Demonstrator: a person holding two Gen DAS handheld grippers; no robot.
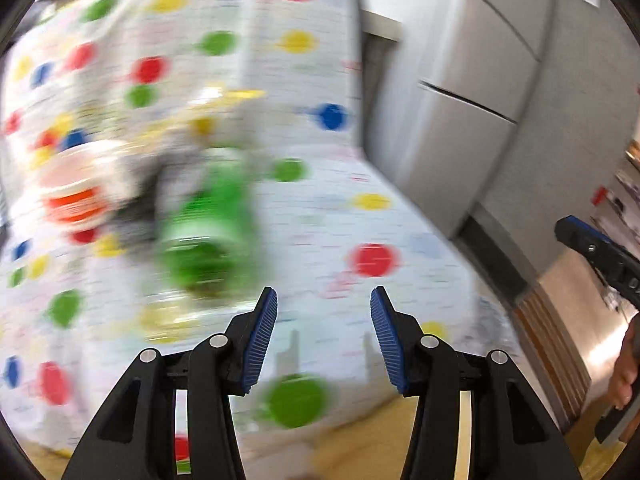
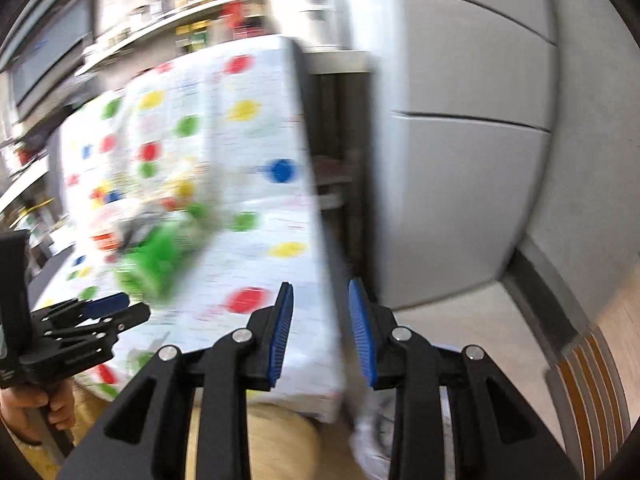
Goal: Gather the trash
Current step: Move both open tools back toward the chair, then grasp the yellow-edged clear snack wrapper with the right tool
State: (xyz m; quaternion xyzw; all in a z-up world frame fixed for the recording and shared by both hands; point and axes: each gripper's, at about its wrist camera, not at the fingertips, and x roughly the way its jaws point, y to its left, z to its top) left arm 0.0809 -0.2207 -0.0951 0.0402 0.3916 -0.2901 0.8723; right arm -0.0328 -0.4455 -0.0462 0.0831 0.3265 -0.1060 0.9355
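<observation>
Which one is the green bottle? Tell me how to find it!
Look at the table with the white cloth covered in coloured dots. In the pile of trash on it lies the green bottle, beside a white cup with an orange band. It is the only big green thing.

Home kitchen, frames motion-blurred. Tall grey fridge [image 2: 472, 128] with stacked doors stands right beside the bench [image 2: 256, 240], which wears a white cloth [image 1: 320, 208] with coloured dots. Shelves [image 2: 180, 20] at the back crowded with jars and packets, labels unreadable. White appliance [image 2: 308, 8] on a ledge next to the fridge. Dark oven-like unit [image 2: 48, 52] upper left. Pale floor [image 2: 472, 328], wooden slatted chair back [image 2: 592, 392] at the right edge.
</observation>
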